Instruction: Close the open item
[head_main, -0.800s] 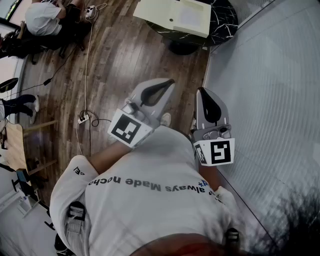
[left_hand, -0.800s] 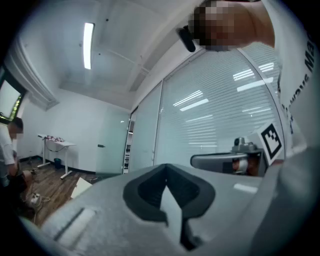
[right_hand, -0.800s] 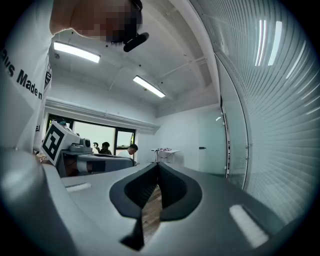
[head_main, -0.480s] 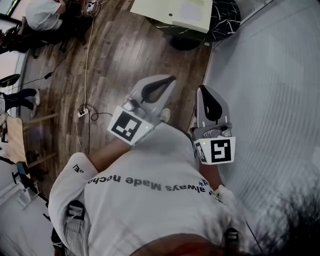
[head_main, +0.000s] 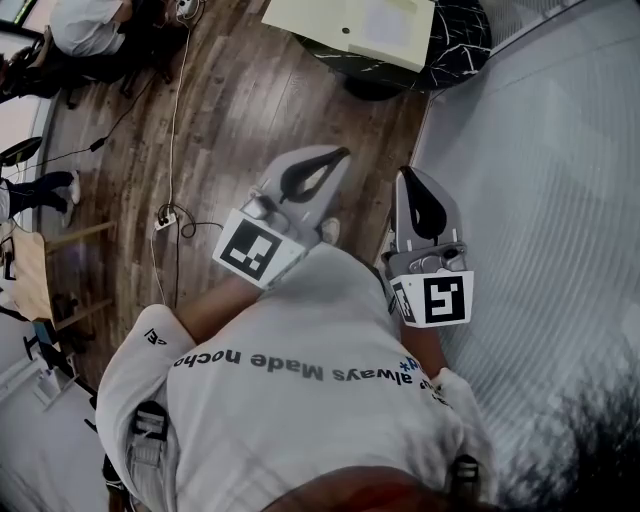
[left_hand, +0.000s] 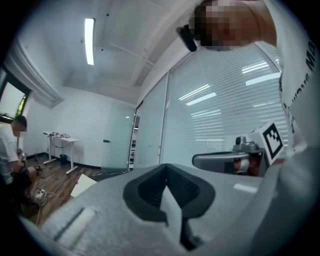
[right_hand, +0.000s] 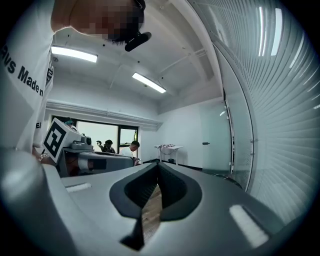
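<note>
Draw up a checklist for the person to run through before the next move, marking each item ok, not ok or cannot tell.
1. Left gripper empty: ok, jaws together on nothing.
2. Right gripper empty: ok, jaws together on nothing.
3. Grippers within reach of the work: not ok, both held at the chest above the wooden floor.
4. Open thing found: cannot tell; a pale box lies on the dark table ahead, its state unclear.
5. Way ahead free: probably ok; the cable lies off to the left.
</note>
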